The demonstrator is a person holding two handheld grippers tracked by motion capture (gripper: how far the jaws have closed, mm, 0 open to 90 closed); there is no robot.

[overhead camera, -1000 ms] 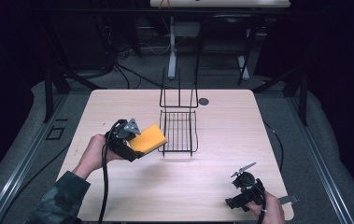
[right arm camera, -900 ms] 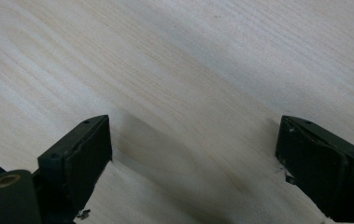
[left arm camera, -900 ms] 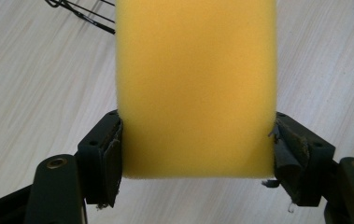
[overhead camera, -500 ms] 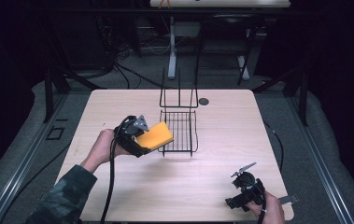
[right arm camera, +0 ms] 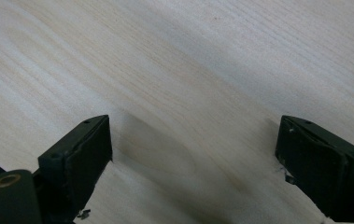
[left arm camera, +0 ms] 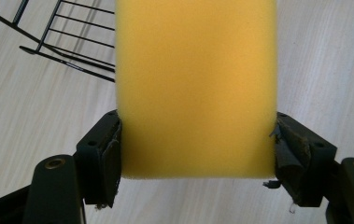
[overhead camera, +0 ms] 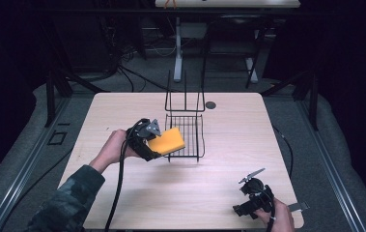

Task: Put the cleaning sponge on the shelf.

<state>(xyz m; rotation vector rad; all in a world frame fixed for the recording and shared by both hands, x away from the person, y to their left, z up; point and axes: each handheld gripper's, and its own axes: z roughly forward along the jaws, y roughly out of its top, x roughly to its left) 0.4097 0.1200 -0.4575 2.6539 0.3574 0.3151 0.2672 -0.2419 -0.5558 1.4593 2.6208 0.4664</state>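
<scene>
The counter (overhead camera: 180,193) carries a black wire rack (overhead camera: 184,135) near its middle, with an upright wire back at its far end and a flat grid tray on the near side. That rack lies just ahead of your left hand-held gripper (overhead camera: 157,145), a little to its right as you reach forward, and its long axis runs away from you toward the far edge. Your left hand (overhead camera: 113,151) is by far the nearer one; your right hand-held gripper (overhead camera: 252,193) rests well apart, near the close right corner of the counter.

Your left hand-held gripper is clenched on a yellow sponge (overhead camera: 167,140), one jaw on each of its side faces, as the left gripper view shows with the sponge (left arm camera: 196,88) pinched between the pads. The sponge is held off the counter, tilted, and its free end overlaps the left rail of the rack tray. Its long axis runs straight out from the jaws, pointing forward and right toward the tray, so it lies crosswise to the rack's length. In the left gripper view the rack (left arm camera: 67,42) sits ahead and to the left of the sponge.

Your right hand-held gripper (right arm camera: 193,154) stands released, its jaws wide apart over bare wood with nothing between them.
</scene>
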